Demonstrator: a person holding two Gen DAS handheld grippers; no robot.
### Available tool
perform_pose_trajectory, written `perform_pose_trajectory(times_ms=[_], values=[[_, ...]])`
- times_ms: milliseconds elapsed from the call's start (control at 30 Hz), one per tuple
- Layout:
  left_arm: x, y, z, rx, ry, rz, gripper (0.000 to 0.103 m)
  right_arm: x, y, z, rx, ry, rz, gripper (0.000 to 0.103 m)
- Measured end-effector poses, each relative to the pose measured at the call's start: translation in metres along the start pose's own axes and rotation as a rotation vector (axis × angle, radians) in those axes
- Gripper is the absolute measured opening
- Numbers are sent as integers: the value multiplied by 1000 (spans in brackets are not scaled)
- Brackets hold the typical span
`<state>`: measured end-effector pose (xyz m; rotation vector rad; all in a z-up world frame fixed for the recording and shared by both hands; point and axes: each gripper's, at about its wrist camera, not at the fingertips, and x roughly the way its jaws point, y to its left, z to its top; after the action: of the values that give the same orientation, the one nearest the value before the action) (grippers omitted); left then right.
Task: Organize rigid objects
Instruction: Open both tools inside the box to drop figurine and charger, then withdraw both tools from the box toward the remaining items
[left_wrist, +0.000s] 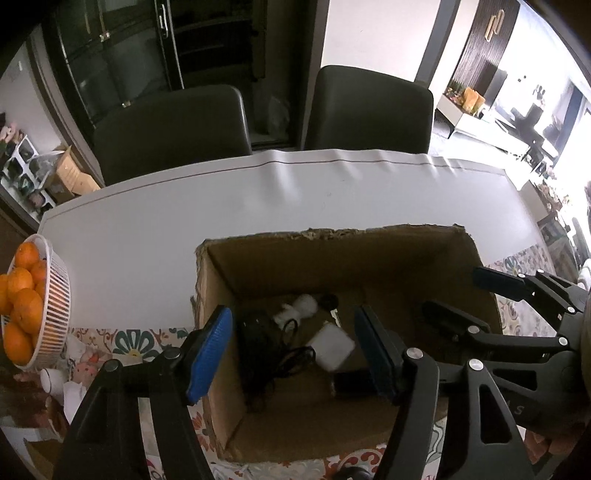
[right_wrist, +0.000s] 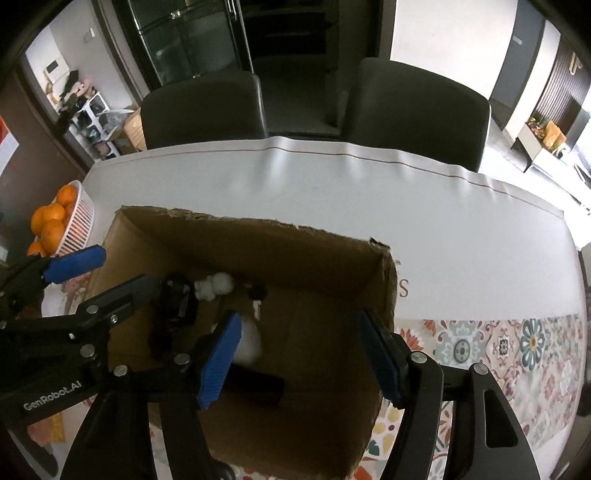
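Both tools hang spread and empty over the cardboard box (left_wrist: 229, 391): left tool (left_wrist: 293, 354), right tool (right_wrist: 299, 356); white charger (left_wrist: 334, 350) inside.

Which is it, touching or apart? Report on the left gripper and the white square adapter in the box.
Apart. The right wrist view shows the left gripper with its fingertips ending by the left wall of the box, well short of the white adapter.

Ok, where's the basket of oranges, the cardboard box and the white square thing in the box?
basket (left_wrist: 55, 314), left wrist view, on its white slatted side.
cardboard box (right_wrist: 258, 236), right wrist view, on its far inner wall.
white square thing (left_wrist: 334, 345), left wrist view, on its flat top.
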<state>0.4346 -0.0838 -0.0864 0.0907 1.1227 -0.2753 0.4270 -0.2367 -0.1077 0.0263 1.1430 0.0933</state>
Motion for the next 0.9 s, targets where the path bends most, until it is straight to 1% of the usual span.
perform_pose_trajectory(times_ms=[100, 233, 367, 533, 700, 767, 900], values=[[-6, 0, -2, -7, -10, 0, 68, -6, 1, -3, 6, -13, -5, 67], [-23, -2, -9, -10, -53, 24, 68, -16, 0, -7, 19, -36, -7, 67], [-45, -5, -15, 3, -108, 48, 69, -36, 0, -17, 43, -89, -14, 67], [-66, -11, -24, 28, -159, 50, 70, -60, 1, -27, 64, -159, -24, 67], [-87, -17, -35, 51, -220, 74, 73, -82, 1, -41, 82, -212, -49, 67], [-94, -19, -40, 52, -232, 69, 74, -88, 1, -46, 86, -228, -55, 72], [-106, -20, -53, 52, -261, 69, 74, -103, 3, -57, 84, -275, -75, 74]])
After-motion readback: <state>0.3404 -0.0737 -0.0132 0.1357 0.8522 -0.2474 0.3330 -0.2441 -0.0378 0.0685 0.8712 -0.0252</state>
